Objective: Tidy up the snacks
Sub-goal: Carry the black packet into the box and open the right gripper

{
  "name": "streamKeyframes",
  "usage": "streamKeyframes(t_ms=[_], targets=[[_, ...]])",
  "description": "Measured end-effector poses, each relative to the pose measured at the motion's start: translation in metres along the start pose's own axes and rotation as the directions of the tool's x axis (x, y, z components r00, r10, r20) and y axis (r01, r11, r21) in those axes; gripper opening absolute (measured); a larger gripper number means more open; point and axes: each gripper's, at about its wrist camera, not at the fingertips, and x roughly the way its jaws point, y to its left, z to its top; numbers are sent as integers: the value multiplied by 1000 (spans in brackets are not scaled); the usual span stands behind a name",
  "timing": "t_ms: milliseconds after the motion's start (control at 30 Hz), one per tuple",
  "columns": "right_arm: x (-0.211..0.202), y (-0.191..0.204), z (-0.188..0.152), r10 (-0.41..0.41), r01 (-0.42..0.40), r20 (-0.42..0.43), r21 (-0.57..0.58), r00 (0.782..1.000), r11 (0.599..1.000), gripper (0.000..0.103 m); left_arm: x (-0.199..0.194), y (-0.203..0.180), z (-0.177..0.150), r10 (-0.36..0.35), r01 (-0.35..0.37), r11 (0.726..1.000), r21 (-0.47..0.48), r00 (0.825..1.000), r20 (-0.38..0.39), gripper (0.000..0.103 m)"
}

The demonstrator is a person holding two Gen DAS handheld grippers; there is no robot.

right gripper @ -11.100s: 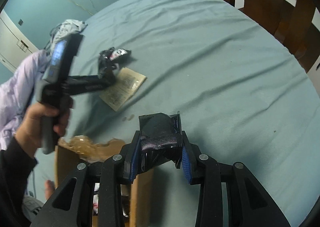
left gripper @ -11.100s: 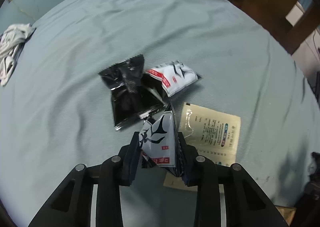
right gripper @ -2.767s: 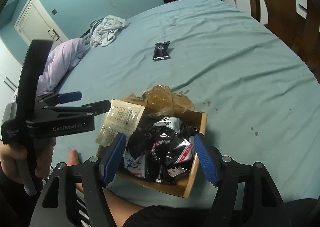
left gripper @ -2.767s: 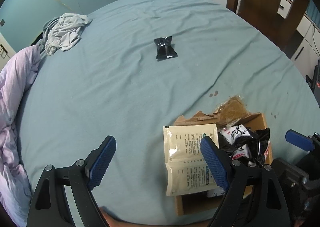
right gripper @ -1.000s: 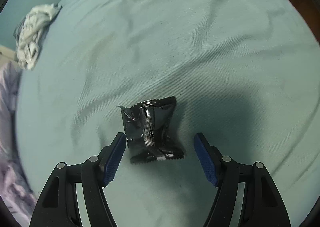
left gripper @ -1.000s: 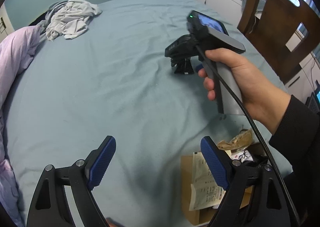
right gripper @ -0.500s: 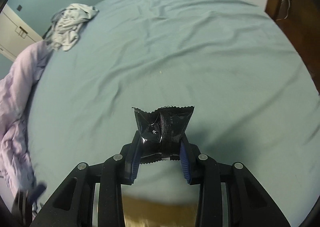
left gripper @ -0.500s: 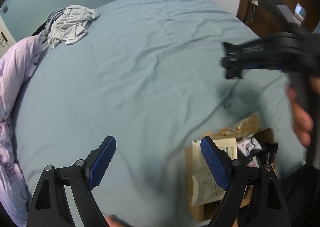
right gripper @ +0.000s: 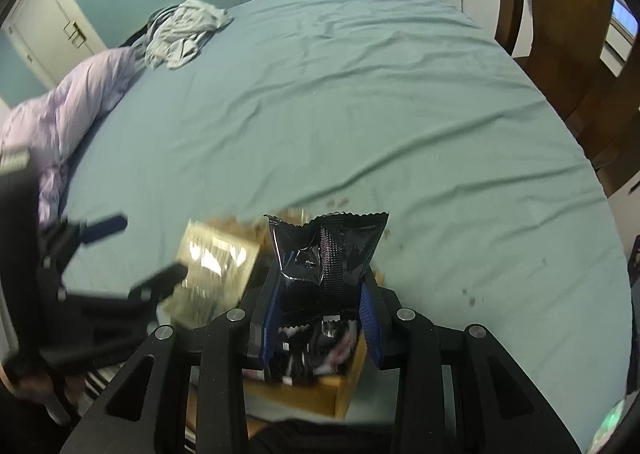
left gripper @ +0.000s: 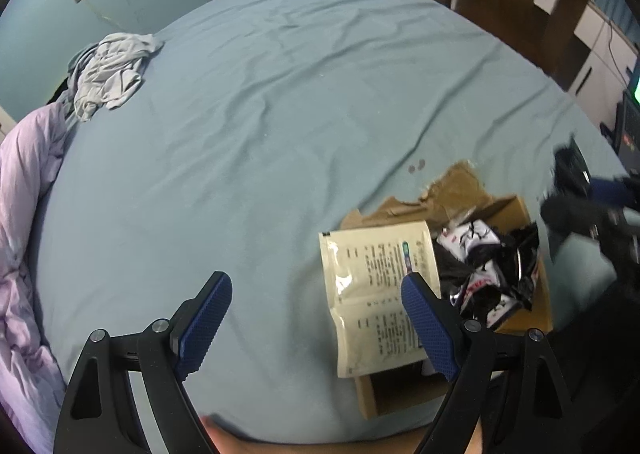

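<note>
Right claw (right gripper: 320,318) grips black snack packet (right gripper: 326,250) — above cardboard box (right gripper: 340,394).

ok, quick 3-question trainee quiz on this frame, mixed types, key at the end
1. True or false: the left gripper is shut on a snack.
2. What does the right gripper hold? A) black packet B) beige sachet C) grey cloth
3. Fill in: the beige sachet lies over the left edge of the ___.

Key
1. False: its jaws are open with nothing between them.
2. A: the pads clamp the packet's lower part, above the box of snacks.
3. box
</note>
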Motion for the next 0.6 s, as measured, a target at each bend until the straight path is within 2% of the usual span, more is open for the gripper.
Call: streamKeyframes(t_ms=[100,200,267,367,467,533,600], targets=[[3,-4,-16,35,-34,-26,24,999,999,33,4,-5,-3,26,-26,999,25,1000,-15,88],[13,-12,-19,39,-38,-51,35,998,999,33,8,-7,-6,44,-42,998,36,999,-32,88],[15,-16,-17,61,-59,-45,46,997,997,34,8,-8,-7,45,-44,998,35,998,-35,88],[7,-29,-15,136,-135,-1,106,991,985,34,5,-8,-9,47,-46,998,32,998,-30,88],[-7,-35,-10,108,-110,38,62,993,992,46,2,-7,-10,32,-31,999,19,999,-23,88],[-19,-37,-8,75,-76,71,6,995,997,60,2,-5,-9,24,-23,1000,12,999,-22,88],[-29,-41,-10,46,-45,96,-18,994,999,69,2,-5,-7,19,-19,1000,8,1000,-22,88]])
